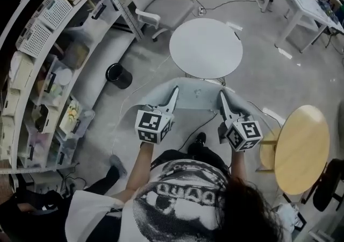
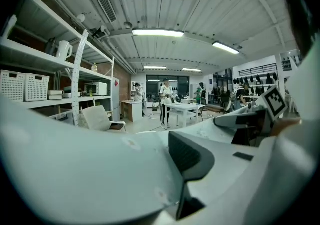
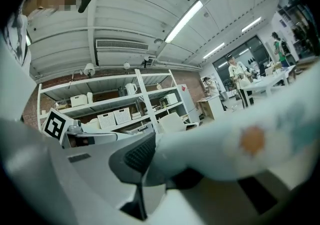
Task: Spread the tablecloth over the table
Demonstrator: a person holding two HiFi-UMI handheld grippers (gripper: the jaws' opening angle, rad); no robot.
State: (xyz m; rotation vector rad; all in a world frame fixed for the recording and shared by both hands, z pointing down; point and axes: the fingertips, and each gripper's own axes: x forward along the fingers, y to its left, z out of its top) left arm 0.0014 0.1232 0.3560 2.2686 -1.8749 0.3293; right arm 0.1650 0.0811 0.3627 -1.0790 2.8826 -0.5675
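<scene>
The tablecloth (image 1: 196, 94) hangs in the air between the two grippers, stretched in a shallow band just short of the round white tabletop (image 1: 206, 47); none of it lies on the tabletop yet. The left gripper (image 1: 174, 93) has its jaws closed on one end of the cloth, and the right gripper (image 1: 222, 97) has its jaws closed on the other end. In both gripper views pale fabric billows out from between the dark pads and fills the foreground.

The main risk seems to be the grip. Each gripper appears to pinch only a small bite of cloth near an edge, so a sharp fling or a snag could pull the fabric out of one pair of jaws and drop that side to the floor.

The slack middle may catch the near rim of the tabletop and bunch there instead of sliding across.

If one hand leads the other, the cloth is likely to land skewed, overhanging one side and leaving the far side bare.

A dark cable (image 1: 189, 134) lies on the floor by the person's feet, and stepping forward could catch it.
</scene>
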